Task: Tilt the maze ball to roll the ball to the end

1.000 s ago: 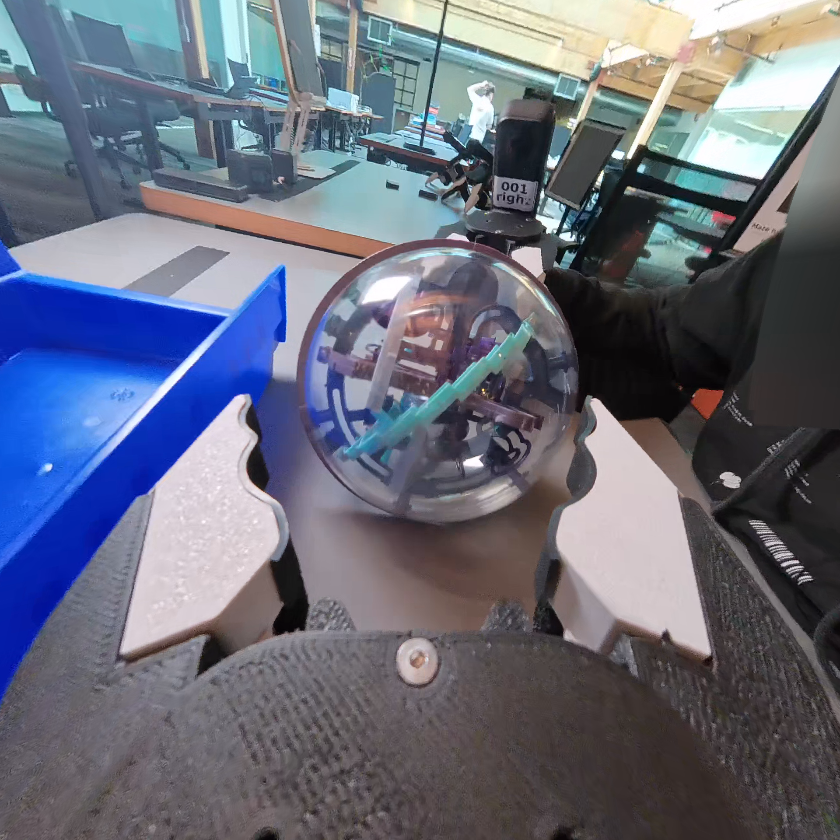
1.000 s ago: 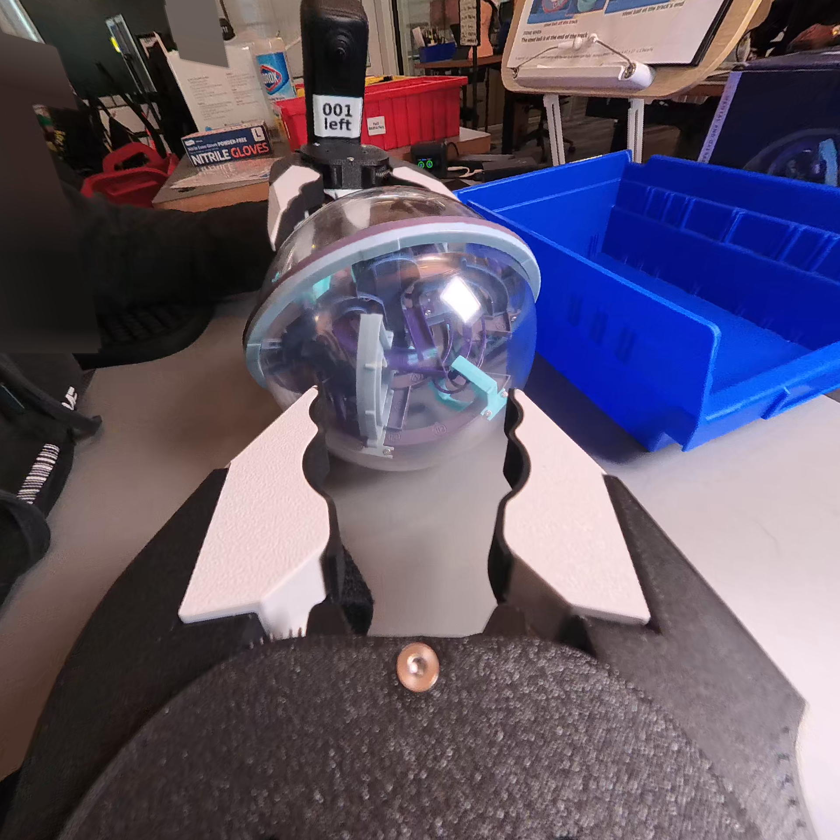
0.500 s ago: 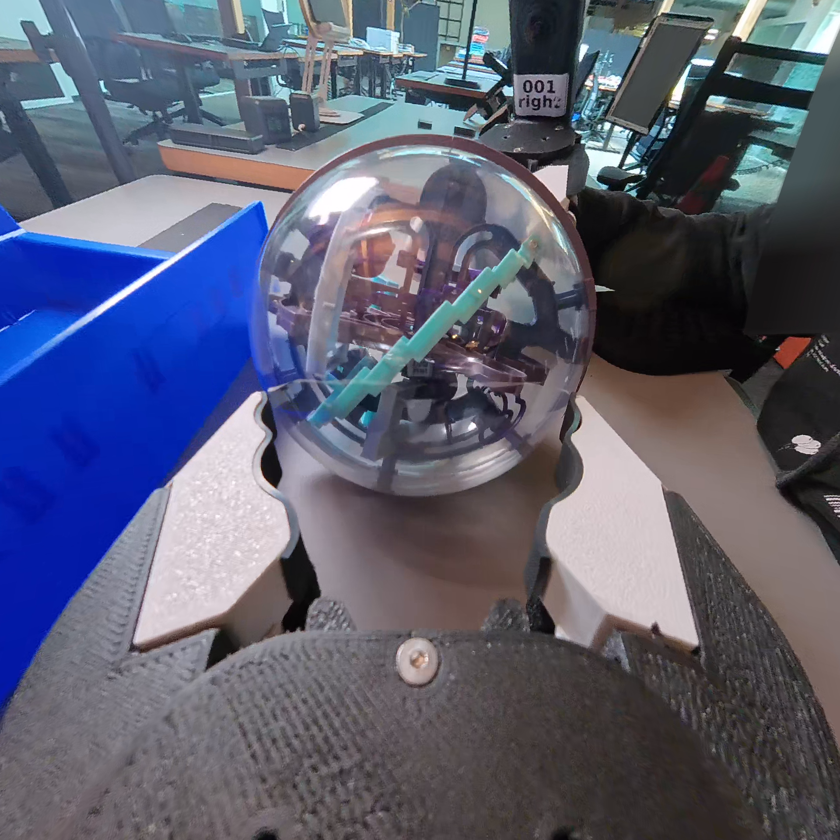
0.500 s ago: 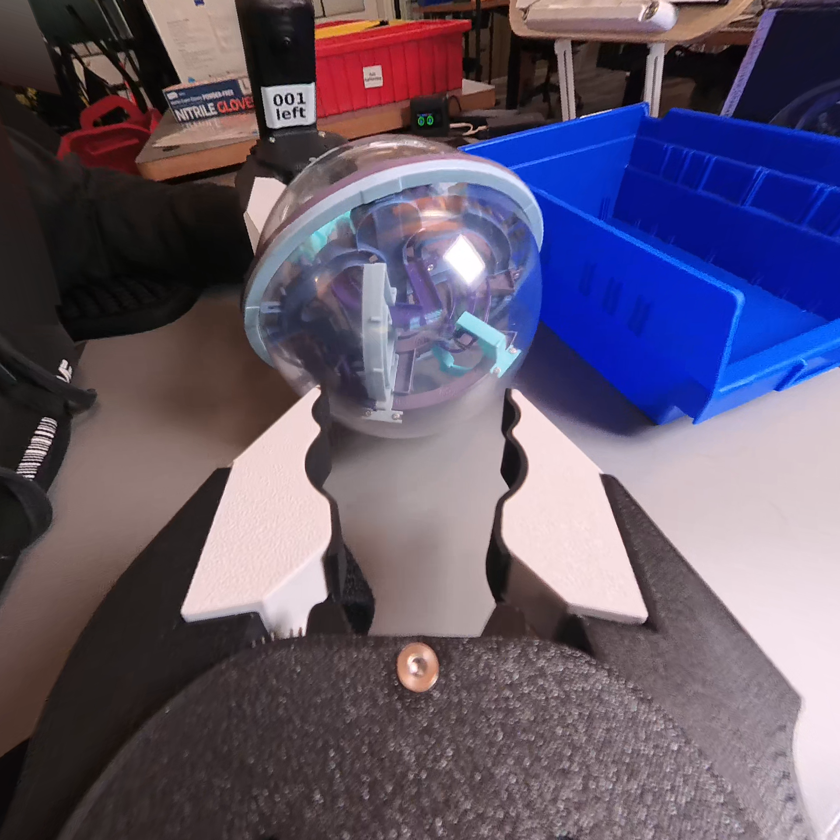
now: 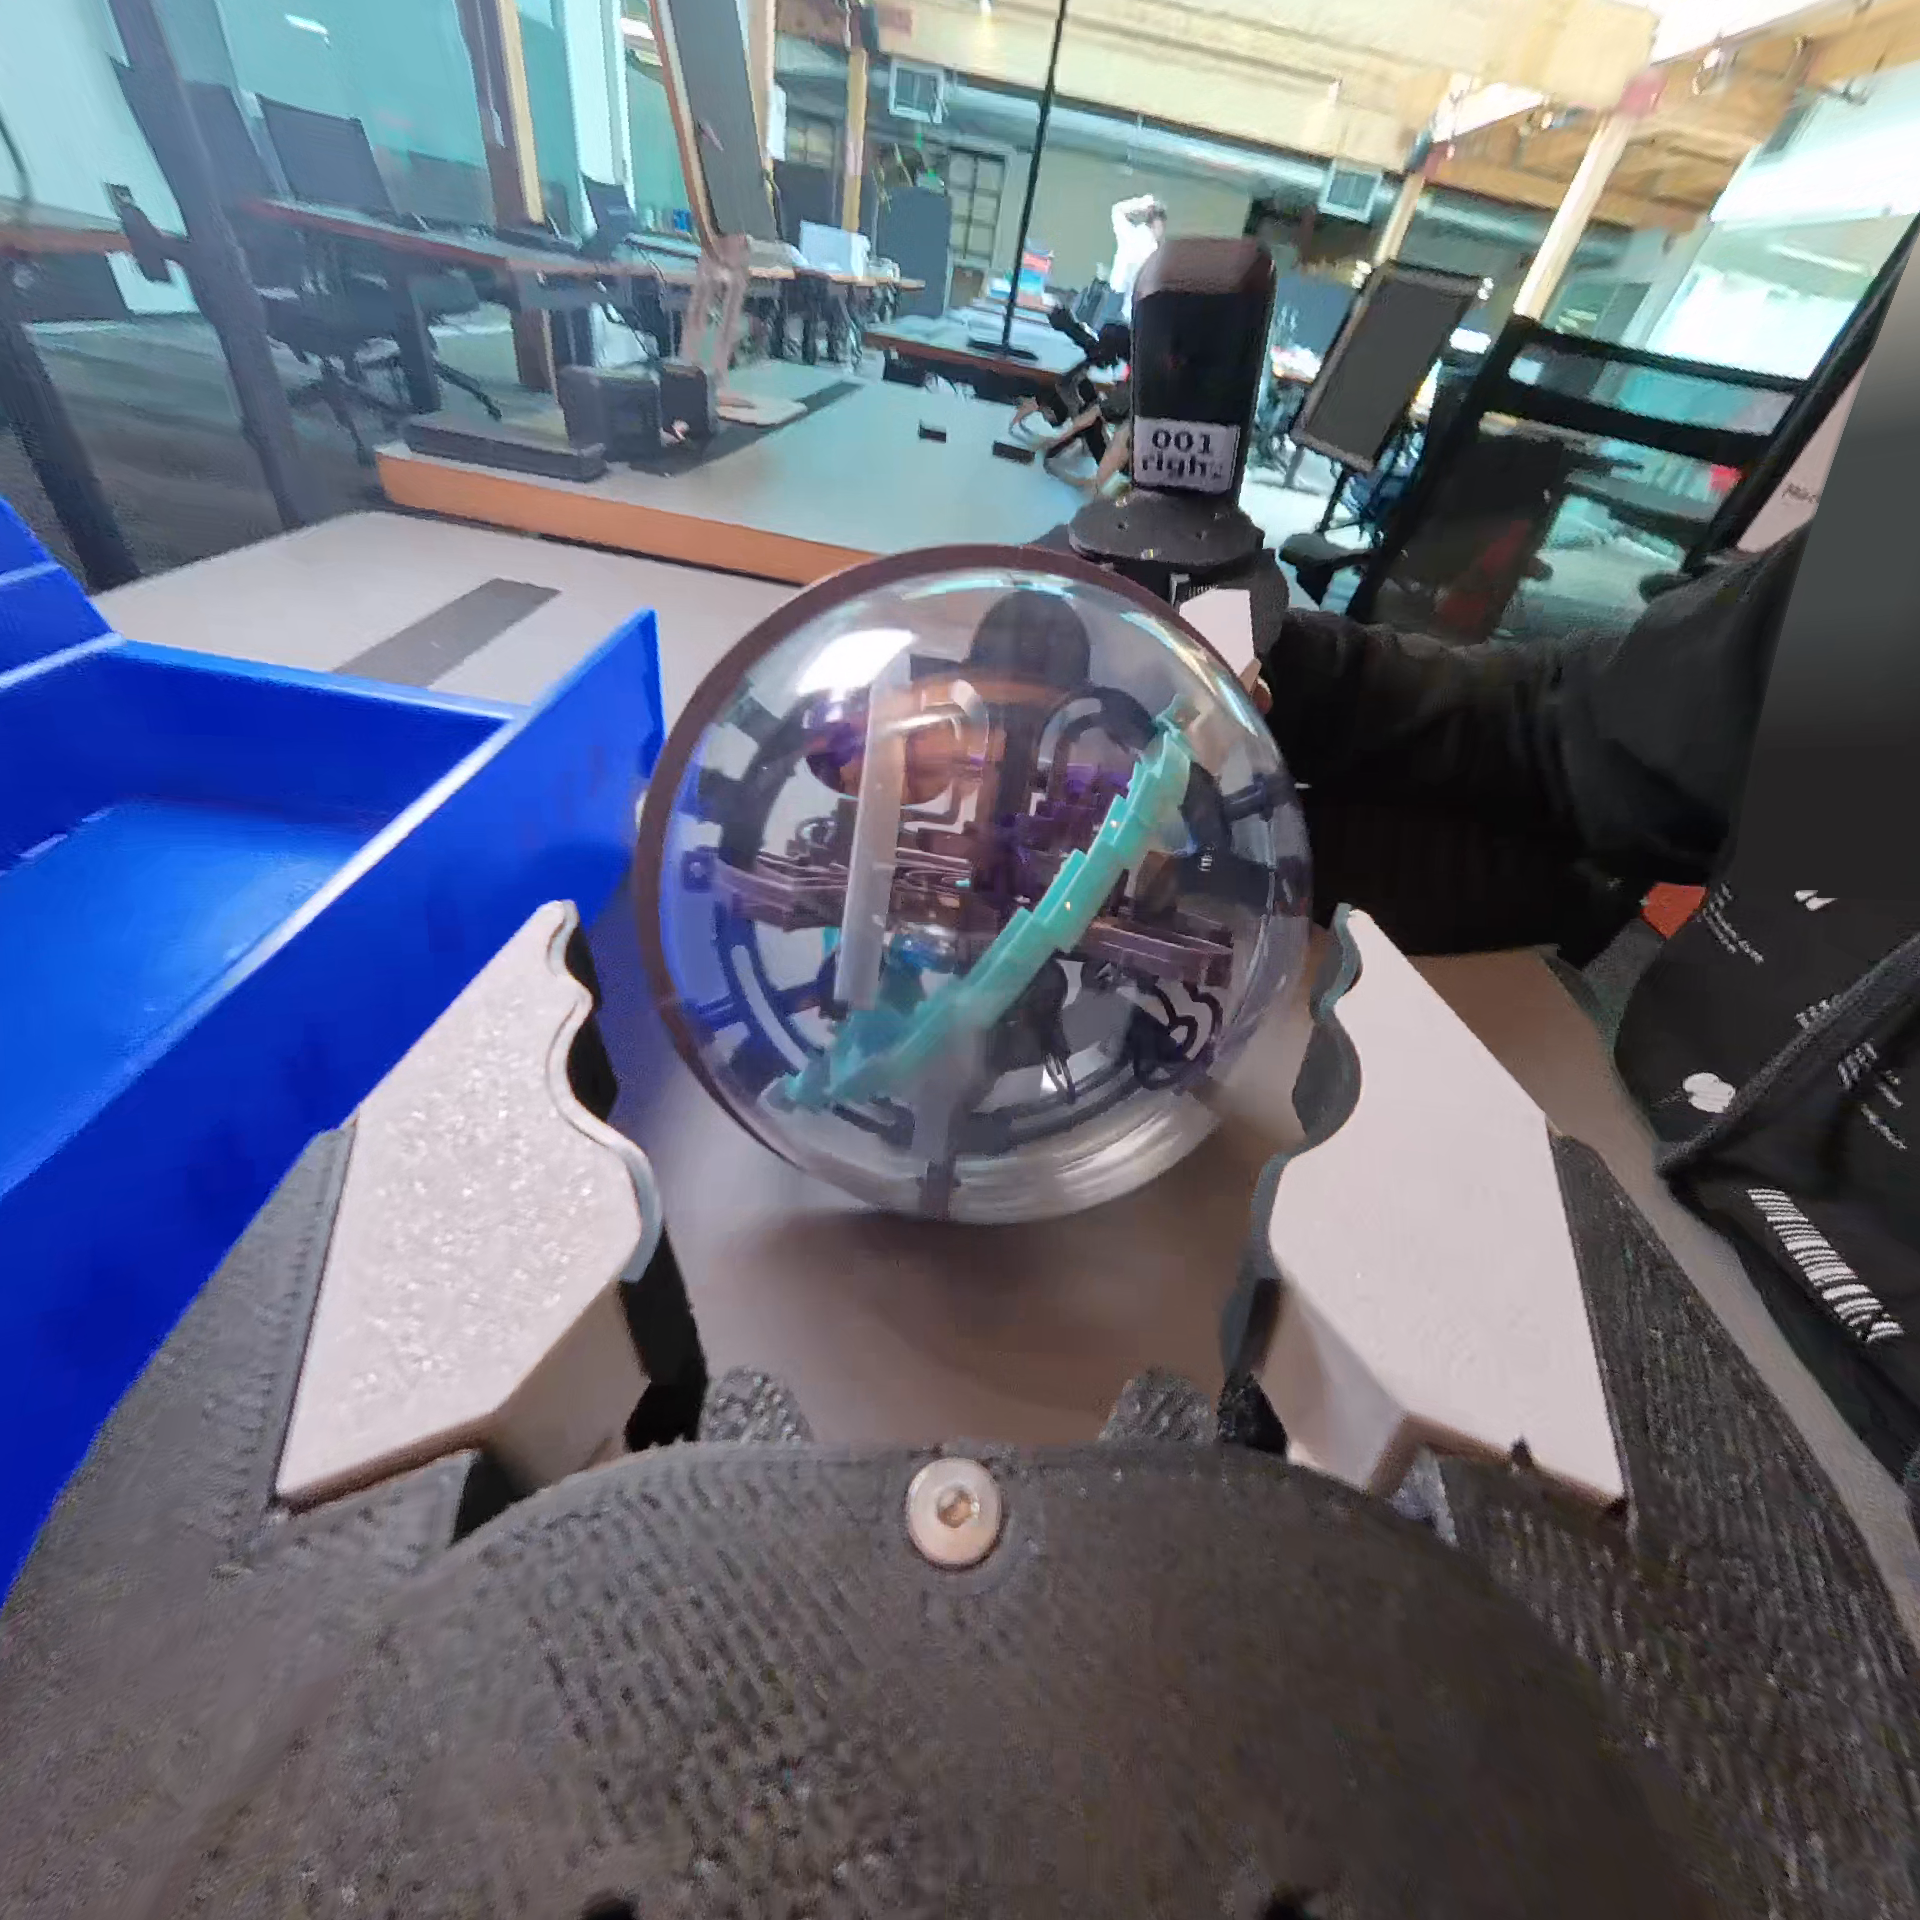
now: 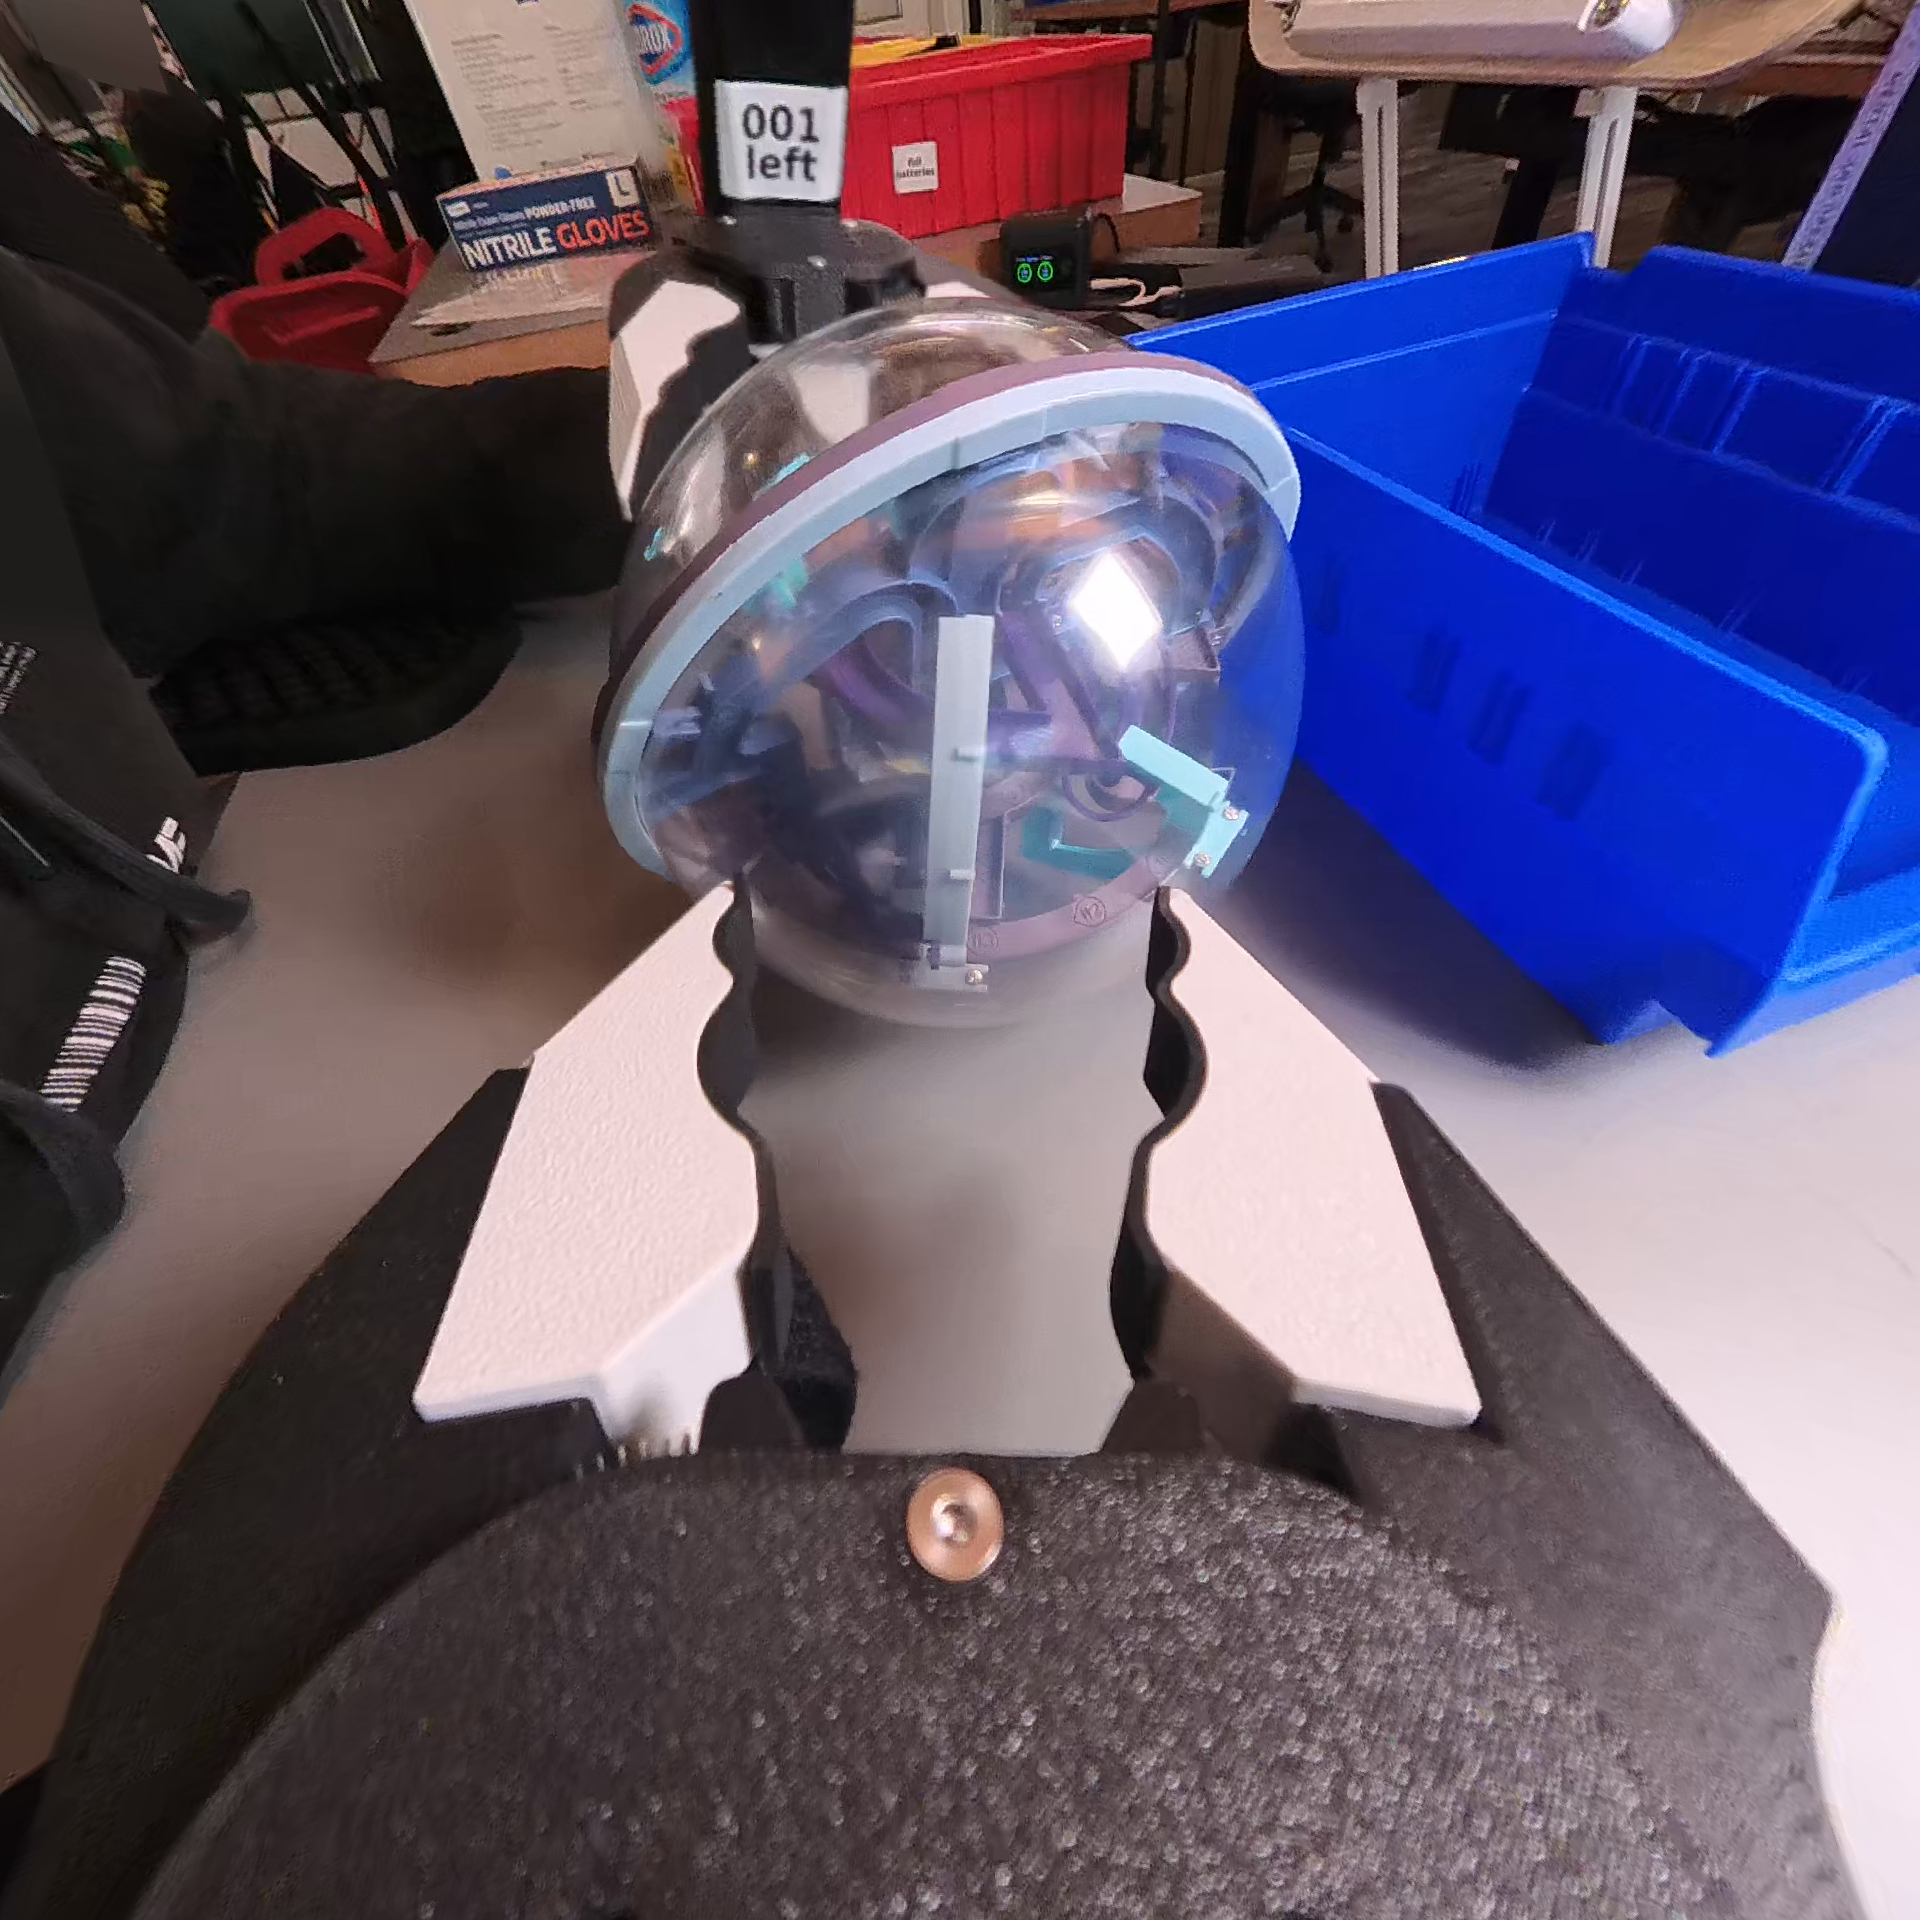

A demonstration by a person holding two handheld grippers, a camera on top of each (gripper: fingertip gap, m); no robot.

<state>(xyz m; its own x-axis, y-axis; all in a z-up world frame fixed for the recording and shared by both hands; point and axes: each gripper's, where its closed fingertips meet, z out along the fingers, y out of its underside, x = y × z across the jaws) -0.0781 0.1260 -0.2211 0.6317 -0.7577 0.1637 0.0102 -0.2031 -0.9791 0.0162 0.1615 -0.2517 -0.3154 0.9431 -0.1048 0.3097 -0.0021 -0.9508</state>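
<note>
The maze ball [image 5: 971, 883] is a clear sphere with purple, teal and grey tracks inside. It is held between both grippers just over the grey table [image 5: 935, 1320]. My left gripper [image 5: 951, 920] has its white fingers [image 5: 468, 1143] against the sphere's two sides. My right gripper [image 6: 945, 904] grips the sphere's lower near part [image 6: 951, 675] with its fingertips. Each gripper shows behind the sphere in the other's view. A small shiny ball [image 5: 920, 951] seems to sit low on the inner tracks. The sphere's ring [image 6: 935, 457] is tilted.
A blue bin [image 5: 208, 883] stands close to the sphere's left in the left wrist view, and on the right in the right wrist view [image 6: 1610, 675]. A person's dark sleeve [image 5: 1507, 779] and dark clothing [image 6: 83, 987] are on the other side. A red bin [image 6: 987, 125] stands far back.
The sphere has been rotated in the grippers: the teal track stands steeper and the ring tilts more. The left wrist view has pulled back and up since half a second ago.
</note>
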